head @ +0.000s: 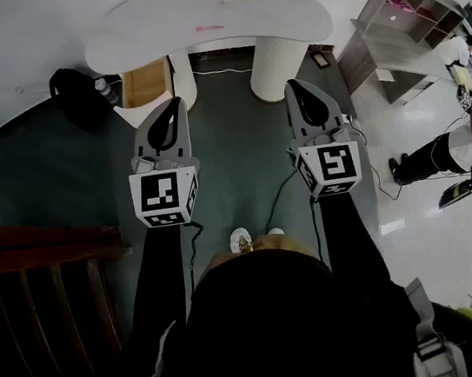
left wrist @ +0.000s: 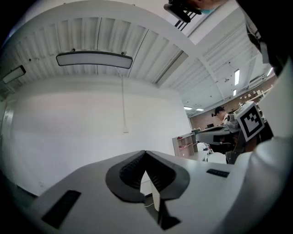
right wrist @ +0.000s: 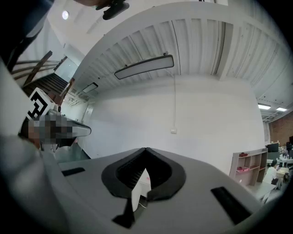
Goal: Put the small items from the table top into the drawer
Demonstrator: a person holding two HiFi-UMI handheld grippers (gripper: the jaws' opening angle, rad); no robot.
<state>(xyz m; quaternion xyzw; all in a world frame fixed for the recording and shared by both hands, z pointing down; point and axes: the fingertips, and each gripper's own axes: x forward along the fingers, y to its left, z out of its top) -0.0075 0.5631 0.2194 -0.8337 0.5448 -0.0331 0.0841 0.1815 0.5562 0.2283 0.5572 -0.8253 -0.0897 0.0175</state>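
I have both tools held out level ahead of me, over the dark green floor [head: 241,165]. The left gripper [head: 175,104] is grey with black ribbed pads and carries a cube of black-and-white square markers at its back. Its jaws are pressed tip to tip, and its own view shows the pads meeting with nothing between them. The right gripper [head: 294,87] is the same: jaws together, empty.

Beyond the tips stands the white kidney-shaped table [head: 280,10] on two white ribbed cylindrical legs [head: 275,67]. On its top, near the front edge and about midway along, lies a small flat pink item [head: 210,27]. It is thin and elongated (too small from here for me to say what it is). A fainter pinkish speck [head: 223,2] sits further back on the top, apart from it. Both lie well apart from either gripper.

Under the table's left end, just beside the left leg, I see the light wooden drawer [head: 143,83]. It is open-topped, with a white edge on its near side, and I cannot make out anything inside it.

A black bag [head: 77,93] sits on the floor to the left of the drawer. A pale open shelf unit [head: 404,22] stands off to the right, and a person in dark trousers [head: 429,159] is on the light floor near it. Dark wooden stairs [head: 39,283] run along my left.
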